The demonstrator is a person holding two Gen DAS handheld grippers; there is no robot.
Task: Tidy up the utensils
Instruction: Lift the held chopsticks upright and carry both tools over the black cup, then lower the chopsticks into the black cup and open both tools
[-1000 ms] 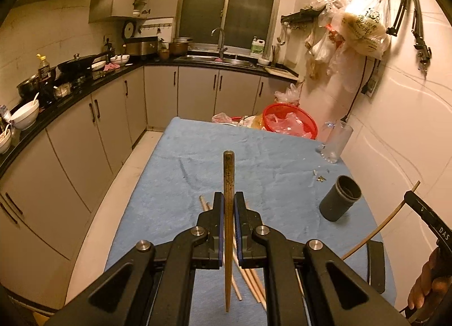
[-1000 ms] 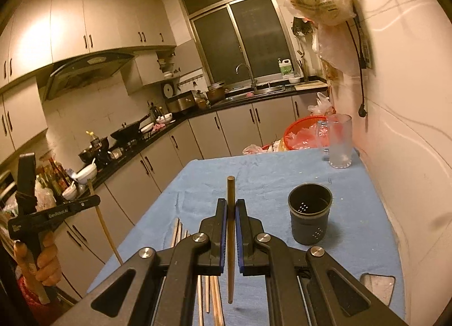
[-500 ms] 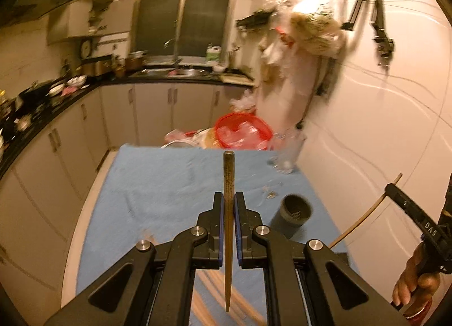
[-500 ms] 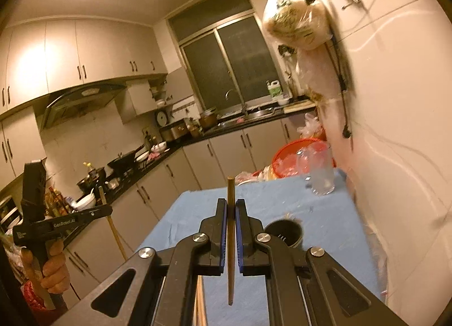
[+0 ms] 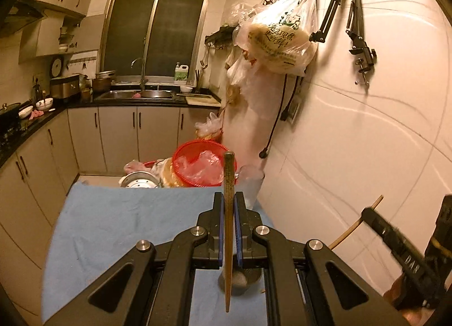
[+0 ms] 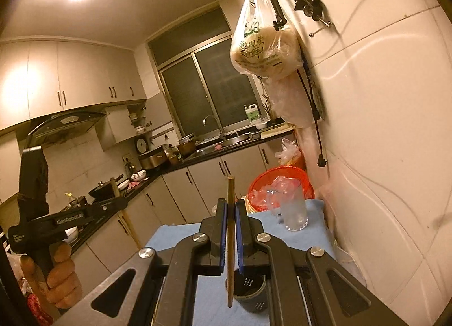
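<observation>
Two tools are each gripping one chopstick. Seen from its own camera, the left tool [image 5: 228, 230] is pinching a wooden chopstick [image 5: 228, 213] between its blue-edged pads, jaws nearly together, with the stick standing upright across the grip and its thin end hanging below. Under that tip, a dark holder [image 5: 240, 280] is standing on the blue-covered tabletop [image 5: 127, 227], mostly hidden behind the jaws. The right tool [image 6: 231, 230] is clamping a second chopstick [image 6: 230, 213] the same way, upright and slightly tilted, its lower end showing in front of the holder [image 6: 251, 295], whose open top and slotted wall are visible below the jaws; whether the tip is inside the holder cannot be told. A clear glass [image 6: 293, 213] is standing on the tabletop [image 6: 180, 238] farther back near the wall, beside a red basket [image 6: 279, 184] holding crumpled plastic. In the right camera, a hand [image 6: 60, 278] is holding the left tool's handle at the left edge, with its chopstick sloping downward. In the left camera, the right tool [image 5: 401, 252] is showing at the right edge, blurred, with its chopstick's end sticking up toward the wall. A bag [image 5: 279, 40] is hanging from wall hooks above.
</observation>
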